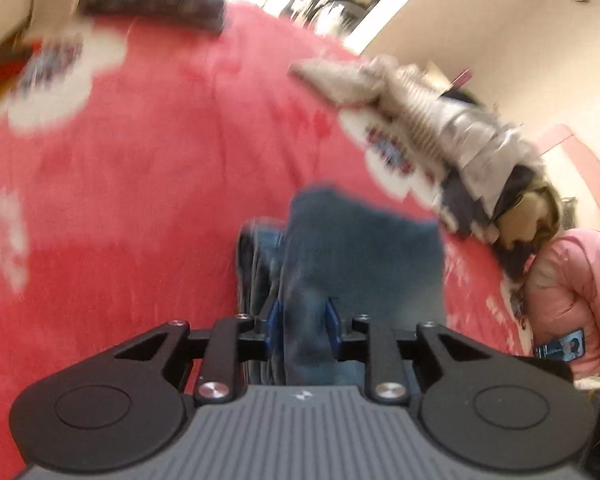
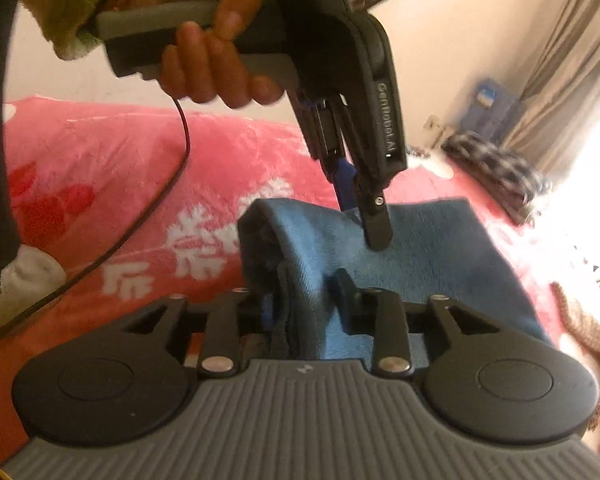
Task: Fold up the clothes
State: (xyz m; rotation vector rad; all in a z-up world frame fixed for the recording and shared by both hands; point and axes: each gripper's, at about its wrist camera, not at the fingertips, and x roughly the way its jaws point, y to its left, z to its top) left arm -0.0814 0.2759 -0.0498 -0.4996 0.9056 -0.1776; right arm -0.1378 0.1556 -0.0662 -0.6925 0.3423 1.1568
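Through the left wrist camera I saw my left gripper (image 1: 302, 316) low in the middle of the frame, its blue fingers (image 1: 275, 312) set narrow with a fold of the blue garment (image 1: 364, 240) between them; the blur kept me from judging whether they pressed it. The garment lay bunched on the red blanket (image 1: 140, 160), with a heap of pale clothes (image 1: 440, 120) at the upper right. Through the right wrist camera the person's hand (image 2: 216, 60) gripped the left tool at upper left. At lower centre my right gripper (image 2: 304, 300) stood narrow, the garment's folded edge caught between its fingers (image 2: 344, 284).
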